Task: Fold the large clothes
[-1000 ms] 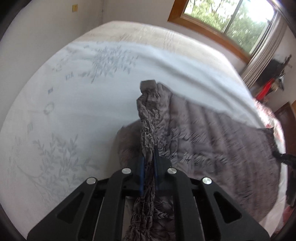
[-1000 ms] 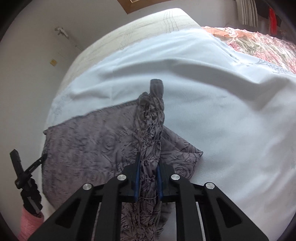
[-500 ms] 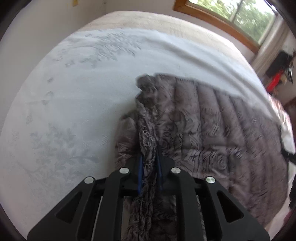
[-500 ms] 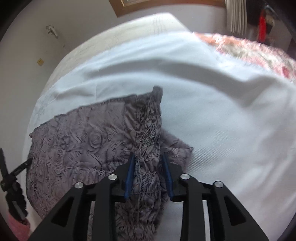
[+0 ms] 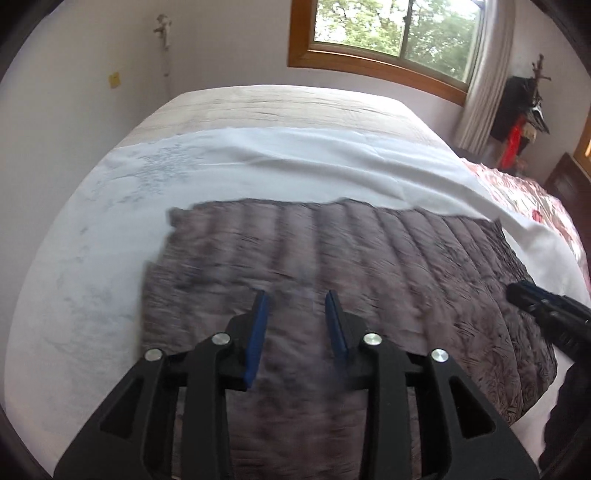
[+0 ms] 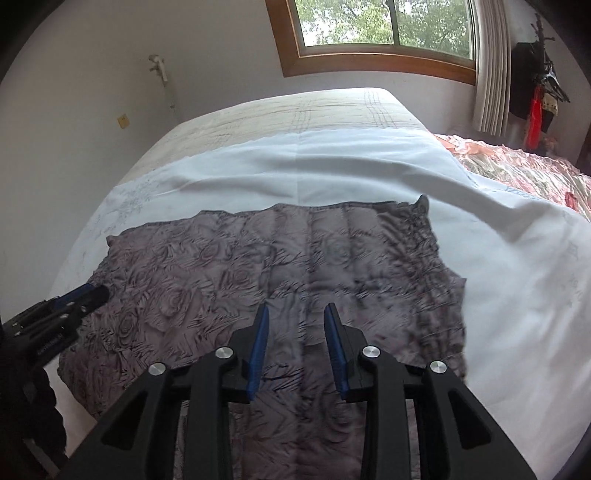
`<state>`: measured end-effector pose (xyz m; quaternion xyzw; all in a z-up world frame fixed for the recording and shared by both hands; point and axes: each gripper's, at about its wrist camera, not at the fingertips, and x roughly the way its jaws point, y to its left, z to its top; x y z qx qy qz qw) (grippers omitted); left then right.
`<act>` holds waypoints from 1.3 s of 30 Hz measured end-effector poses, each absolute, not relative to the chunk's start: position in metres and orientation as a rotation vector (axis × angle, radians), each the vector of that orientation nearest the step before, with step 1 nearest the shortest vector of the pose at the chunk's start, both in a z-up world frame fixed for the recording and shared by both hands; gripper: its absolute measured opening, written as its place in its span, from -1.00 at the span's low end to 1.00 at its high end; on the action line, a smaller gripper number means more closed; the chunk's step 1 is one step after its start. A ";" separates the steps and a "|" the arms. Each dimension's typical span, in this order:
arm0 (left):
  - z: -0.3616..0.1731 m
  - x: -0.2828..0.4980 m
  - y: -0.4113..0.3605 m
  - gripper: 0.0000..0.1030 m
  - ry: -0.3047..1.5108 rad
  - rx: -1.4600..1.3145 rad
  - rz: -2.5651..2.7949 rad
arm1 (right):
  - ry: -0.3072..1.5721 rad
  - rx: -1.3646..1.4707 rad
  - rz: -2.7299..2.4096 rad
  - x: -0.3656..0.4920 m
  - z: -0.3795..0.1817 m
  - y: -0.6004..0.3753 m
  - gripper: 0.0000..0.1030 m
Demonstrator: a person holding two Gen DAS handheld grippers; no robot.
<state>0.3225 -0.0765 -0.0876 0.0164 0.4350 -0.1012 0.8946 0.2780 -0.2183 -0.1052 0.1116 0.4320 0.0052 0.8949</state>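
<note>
Tongs, left [image 5: 297, 325] and right [image 6: 297, 341], both released, above grey rose-patterned quilted garment [image 6: 258, 266]; no legible writing.

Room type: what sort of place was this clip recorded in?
Most likely a home bedroom: a wide bed under a white sheet, a wood-framed window with a curtain, and clothes hanging in the corner.
</note>
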 end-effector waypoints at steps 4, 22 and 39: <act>-0.115 0.332 -0.083 -0.33 0.938 0.023 -0.217 | 0.905 0.216 -0.003 0.279 -0.123 -0.211 -0.39; -0.153 0.333 -0.086 -0.29 0.931 0.068 -0.224 | 0.870 0.189 -0.006 0.266 -0.158 -0.202 -0.39; -0.131 0.289 -0.081 -0.15 0.946 0.082 -0.241 | 0.855 0.176 0.035 0.231 -0.144 -0.194 -0.39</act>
